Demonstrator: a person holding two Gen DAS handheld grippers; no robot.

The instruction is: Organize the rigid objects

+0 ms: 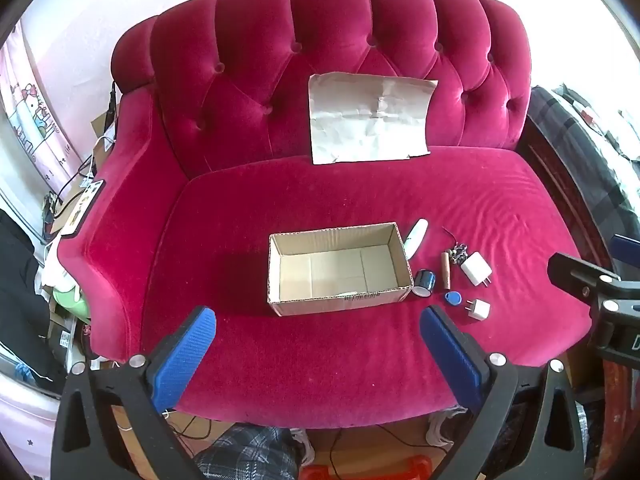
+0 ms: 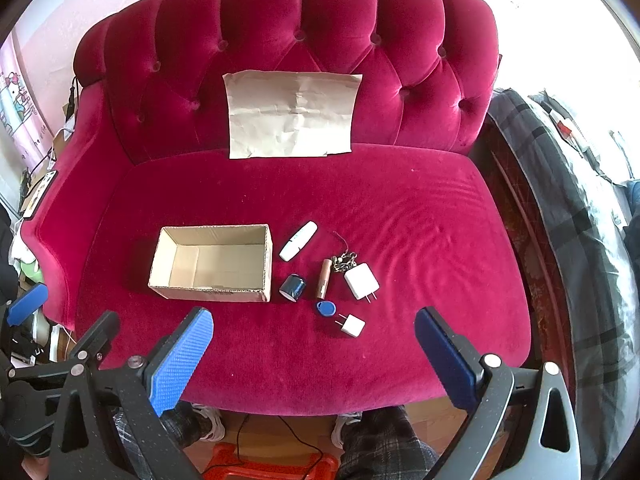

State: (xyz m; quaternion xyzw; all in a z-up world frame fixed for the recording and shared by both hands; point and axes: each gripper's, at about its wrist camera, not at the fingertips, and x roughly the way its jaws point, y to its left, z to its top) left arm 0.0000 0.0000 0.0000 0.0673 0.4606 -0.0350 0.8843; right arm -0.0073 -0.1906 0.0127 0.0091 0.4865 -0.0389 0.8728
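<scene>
An open, empty cardboard box [image 1: 340,270] [image 2: 212,264] sits on the red sofa seat. To its right lie a white tube [image 2: 298,241], a dark blue cylinder [image 2: 293,287], a brown stick [image 2: 324,278], a metal keychain [image 2: 345,260], a large white charger [image 2: 361,281], a blue key fob [image 2: 325,308] and a small white plug [image 2: 352,325]. My left gripper [image 1: 318,356] is open and empty, in front of the box. My right gripper [image 2: 314,360] is open and empty, in front of the small items.
A creased sheet of paper [image 2: 292,114] leans against the sofa backrest [image 2: 160,60]. A bed with a plaid blanket [image 2: 580,208] is at the right. Clutter and cables lie at the left of the sofa [image 1: 60,208]. A red stool [image 2: 272,466] stands on the floor below.
</scene>
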